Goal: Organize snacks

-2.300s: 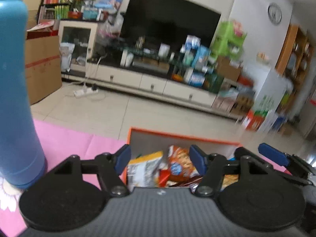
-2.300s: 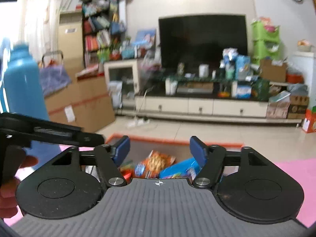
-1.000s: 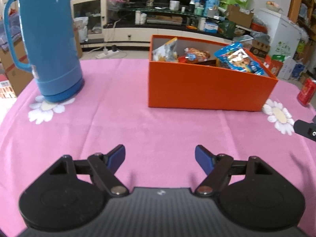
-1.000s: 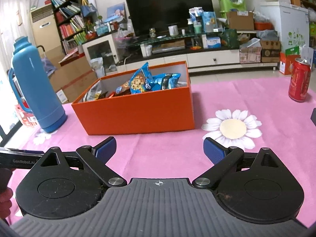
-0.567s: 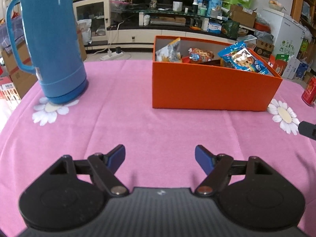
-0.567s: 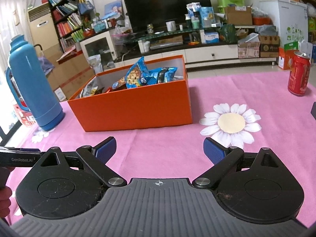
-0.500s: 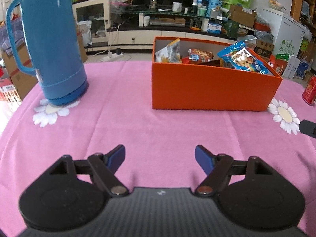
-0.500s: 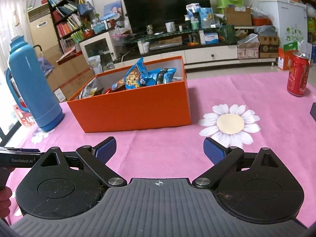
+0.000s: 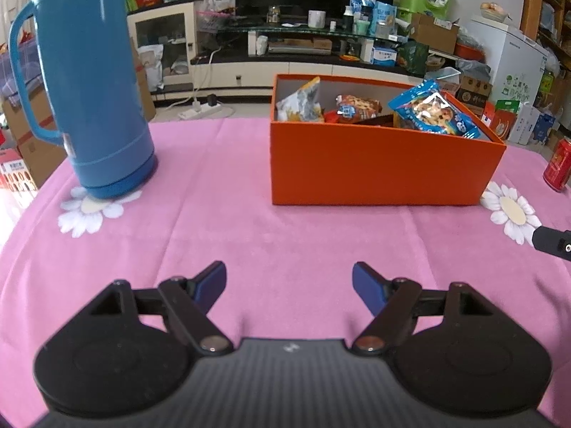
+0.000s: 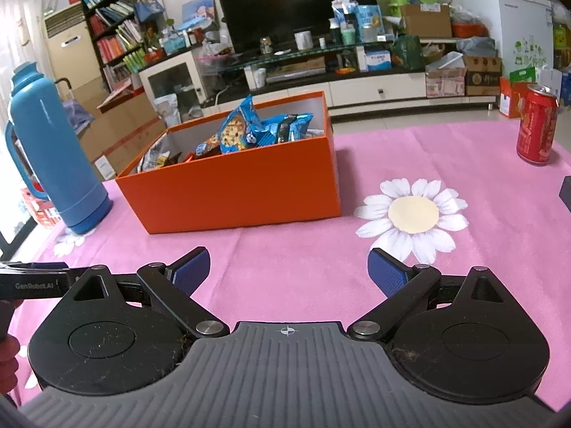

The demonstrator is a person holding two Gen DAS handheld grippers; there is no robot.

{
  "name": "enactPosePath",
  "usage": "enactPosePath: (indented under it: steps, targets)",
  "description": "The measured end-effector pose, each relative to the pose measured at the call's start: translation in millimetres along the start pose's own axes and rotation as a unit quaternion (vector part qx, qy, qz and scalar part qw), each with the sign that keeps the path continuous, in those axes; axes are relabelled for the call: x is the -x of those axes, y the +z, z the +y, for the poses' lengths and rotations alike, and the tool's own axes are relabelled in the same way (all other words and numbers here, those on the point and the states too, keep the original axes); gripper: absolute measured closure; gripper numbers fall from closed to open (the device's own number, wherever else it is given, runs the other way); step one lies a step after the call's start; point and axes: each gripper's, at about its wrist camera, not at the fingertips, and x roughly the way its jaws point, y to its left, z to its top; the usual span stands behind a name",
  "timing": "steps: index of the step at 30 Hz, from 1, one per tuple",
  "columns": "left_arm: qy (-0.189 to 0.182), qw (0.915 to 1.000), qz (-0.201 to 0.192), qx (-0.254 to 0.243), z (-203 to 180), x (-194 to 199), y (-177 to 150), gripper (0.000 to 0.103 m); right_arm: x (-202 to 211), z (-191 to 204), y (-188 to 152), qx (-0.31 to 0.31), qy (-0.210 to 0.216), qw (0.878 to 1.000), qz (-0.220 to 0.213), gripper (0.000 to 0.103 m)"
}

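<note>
An orange box (image 9: pixel 374 174) stands on the pink tablecloth and holds several snack bags, among them a blue cookie bag (image 9: pixel 431 110) and a yellow-grey bag (image 9: pixel 299 103). It also shows in the right wrist view (image 10: pixel 235 185), with the blue bags (image 10: pixel 246 128) sticking up. My left gripper (image 9: pixel 289 285) is open and empty, low over the cloth, well short of the box. My right gripper (image 10: pixel 289 274) is open and empty, also back from the box.
A tall blue thermos (image 9: pixel 92 82) stands at the left of the table, also in the right wrist view (image 10: pixel 53 149). A red soda can (image 10: pixel 537 125) stands at the far right. A dark object (image 10: pixel 565 192) lies at the right edge.
Both grippers have pulled back from over the box and now hover low over the cloth in front of it. In the last half second they hardly moved.
</note>
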Motion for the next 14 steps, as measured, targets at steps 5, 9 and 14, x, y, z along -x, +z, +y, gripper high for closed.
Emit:
enactPosePath:
  steps: [5, 9, 14]
  targets:
    - [-0.001, 0.9999, -0.015, -0.008, -1.5, 3.8, 0.6, 0.028, -1.8, 1.2, 0.4, 0.001, 0.001, 1.000, 0.002, 0.017]
    - [-0.003, 0.9997, -0.023, -0.009, -1.6, 5.8, 1.6, 0.028, -3.1, 1.1, -0.4, 0.003, -0.009, 1.000, 0.006, 0.017]
    - [0.009, 0.9997, -0.022, -0.011, -2.8, 4.2, 2.1, 0.025, -1.7, -2.7, -0.3, -0.004, -0.016, 1.000, 0.004, 0.015]
